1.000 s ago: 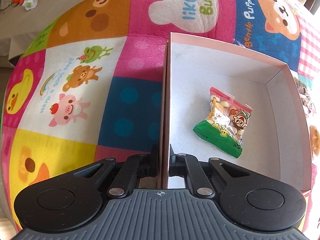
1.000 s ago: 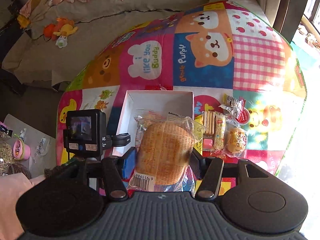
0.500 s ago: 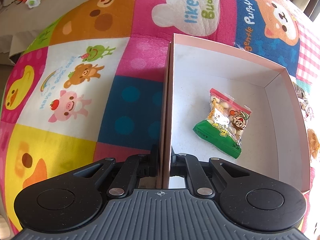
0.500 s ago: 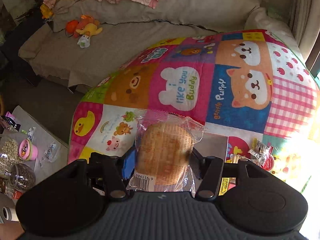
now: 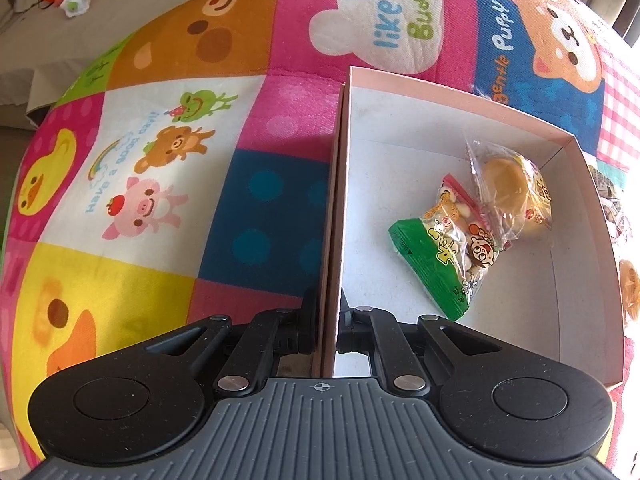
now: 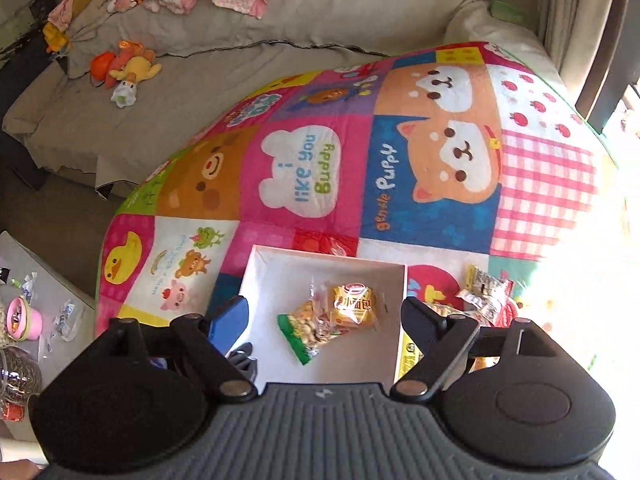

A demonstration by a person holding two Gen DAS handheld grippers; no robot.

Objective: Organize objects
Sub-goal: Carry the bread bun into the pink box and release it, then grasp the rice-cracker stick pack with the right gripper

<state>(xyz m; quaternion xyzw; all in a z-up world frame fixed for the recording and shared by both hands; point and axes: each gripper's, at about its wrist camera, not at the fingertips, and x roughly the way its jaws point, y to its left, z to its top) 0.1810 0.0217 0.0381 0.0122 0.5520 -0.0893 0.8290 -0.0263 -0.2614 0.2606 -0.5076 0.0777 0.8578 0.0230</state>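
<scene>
A pink-rimmed white box (image 5: 400, 128) lies on the patchwork quilt (image 5: 160, 160). My left gripper (image 5: 328, 312) is shut on the box's left wall. Inside the box lie a green snack bag (image 5: 448, 248) and a wrapped bun (image 5: 512, 188), touching. In the right wrist view the box (image 6: 280, 272) holds the same snack bag (image 6: 308, 328) and the bun (image 6: 354, 306). My right gripper (image 6: 324, 320) is open and empty above the box.
Several loose snack packets (image 6: 488, 292) lie on the quilt right of the box. A grey sofa with plush toys (image 6: 128, 68) and clothes is at the back. A low table with a pink cup (image 6: 24, 320) is at far left.
My right gripper opened and let go of the wrapped bun, which now lies in the box beside the snack bag. The left gripper kept its hold on the box wall.
</scene>
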